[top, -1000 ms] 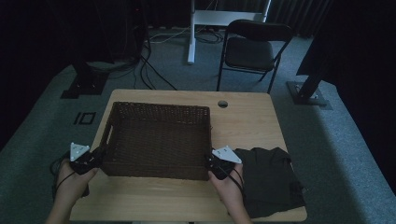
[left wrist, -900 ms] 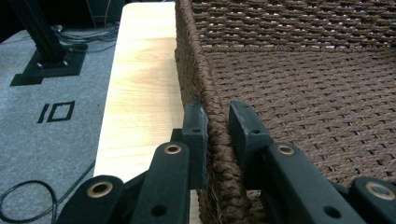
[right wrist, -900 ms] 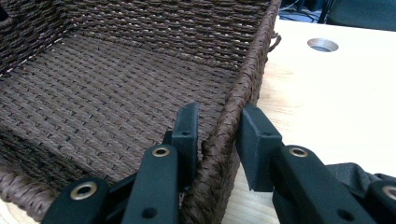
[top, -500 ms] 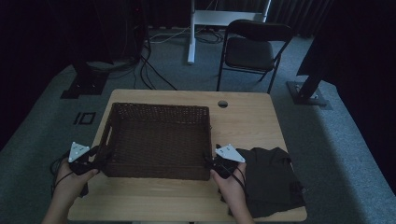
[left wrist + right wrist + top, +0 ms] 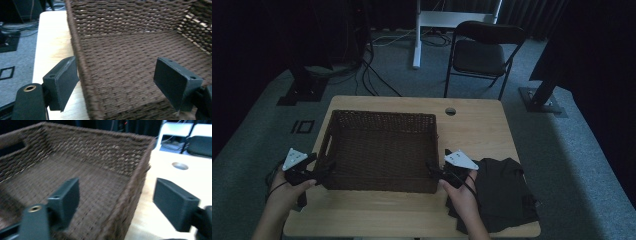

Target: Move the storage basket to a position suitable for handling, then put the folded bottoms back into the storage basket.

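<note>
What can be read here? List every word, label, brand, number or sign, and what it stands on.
None: no readable text, number or sign on the woven basket, the wooden table, the dark cloth, the folding chair or either gripper's grey plate.

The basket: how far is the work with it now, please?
Done, it seems: the basket stands on the table, empty. In hand: the left gripper and right gripper have just been opening, each straddling a side wall near the front corners, pads off the weave. Left, probably: the dark cloth beside the right hand lies outside the basket, untouched.
</note>
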Demonstrator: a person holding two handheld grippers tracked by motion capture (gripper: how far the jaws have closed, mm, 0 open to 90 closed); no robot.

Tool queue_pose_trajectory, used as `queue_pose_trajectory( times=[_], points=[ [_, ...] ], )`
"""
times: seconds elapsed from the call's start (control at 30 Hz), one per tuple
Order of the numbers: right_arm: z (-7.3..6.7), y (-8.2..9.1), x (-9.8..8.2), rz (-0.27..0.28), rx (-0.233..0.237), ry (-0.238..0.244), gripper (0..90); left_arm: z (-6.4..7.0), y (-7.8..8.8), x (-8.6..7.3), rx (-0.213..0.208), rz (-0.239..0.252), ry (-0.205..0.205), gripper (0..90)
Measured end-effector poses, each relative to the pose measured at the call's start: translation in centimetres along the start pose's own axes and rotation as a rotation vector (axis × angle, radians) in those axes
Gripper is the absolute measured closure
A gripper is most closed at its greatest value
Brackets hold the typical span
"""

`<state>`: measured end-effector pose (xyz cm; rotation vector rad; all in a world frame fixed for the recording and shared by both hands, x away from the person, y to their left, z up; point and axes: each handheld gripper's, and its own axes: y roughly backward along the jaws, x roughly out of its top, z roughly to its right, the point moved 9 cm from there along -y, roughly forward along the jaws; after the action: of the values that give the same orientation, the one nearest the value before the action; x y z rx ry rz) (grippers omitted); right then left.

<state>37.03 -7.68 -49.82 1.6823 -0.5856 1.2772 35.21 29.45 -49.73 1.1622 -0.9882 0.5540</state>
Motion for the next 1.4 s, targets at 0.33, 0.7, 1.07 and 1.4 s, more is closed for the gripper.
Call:
queue_pose_trajectory(
  times=[0.33, 0.7, 1.07, 1.4],
  points=[
    [-0.3, 0.8, 0.0, -0.03, 0.044, 0.046, 13.7, 1.3, 1.1, 1.3, -0.03, 0.021, -0.039, 18.5],
    [0.8, 1.6, 1.0, 0.018, 0.037, 0.024, 12.4, 4.0, 0.2, 1.7, -0.1, 0.022, -0.067, 18.5],
    [2.7, 2.9, 1.3, 0.042, -0.007, 0.02, 13.1, 6.6, -1.0, 2.3, -0.148, 0.021, -0.093, 18.5],
    [5.0, 4.4, 1.1, 0.039, -0.042, 0.024, 13.7, 9.6, -2.0, 3.2, -0.199, 0.023, -0.131, 18.5]
  ],
)
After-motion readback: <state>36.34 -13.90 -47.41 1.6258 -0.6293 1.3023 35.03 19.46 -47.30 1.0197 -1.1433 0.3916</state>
